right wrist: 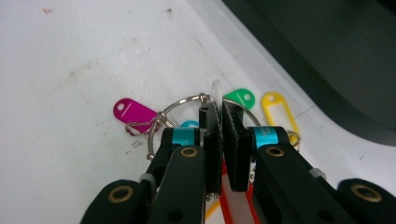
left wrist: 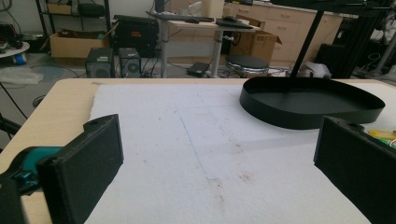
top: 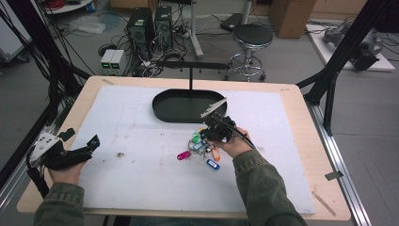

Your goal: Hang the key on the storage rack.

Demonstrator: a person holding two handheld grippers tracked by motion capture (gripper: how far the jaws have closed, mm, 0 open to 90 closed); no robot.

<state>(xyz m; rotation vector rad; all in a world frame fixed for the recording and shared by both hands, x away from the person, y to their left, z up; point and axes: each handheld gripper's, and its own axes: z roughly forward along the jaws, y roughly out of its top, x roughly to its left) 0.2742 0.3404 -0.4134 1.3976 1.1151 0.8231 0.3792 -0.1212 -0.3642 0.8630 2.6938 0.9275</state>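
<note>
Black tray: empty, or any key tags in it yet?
Empty. The black tray shows a bare floor in the high view; the key tags lie on the white mat outside it, at the right gripper.

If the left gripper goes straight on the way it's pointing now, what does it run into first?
Probably nothing soon: the open left gripper faces bare white mat. The black tray sits ahead but off to the right of its line, though depth is hard to judge.

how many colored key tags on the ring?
6 visible: magenta key tag, blue key tag, orange key tag, green key tag, yellow key tag, teal key tag by the jaws. The right gripper may hide more.
</note>
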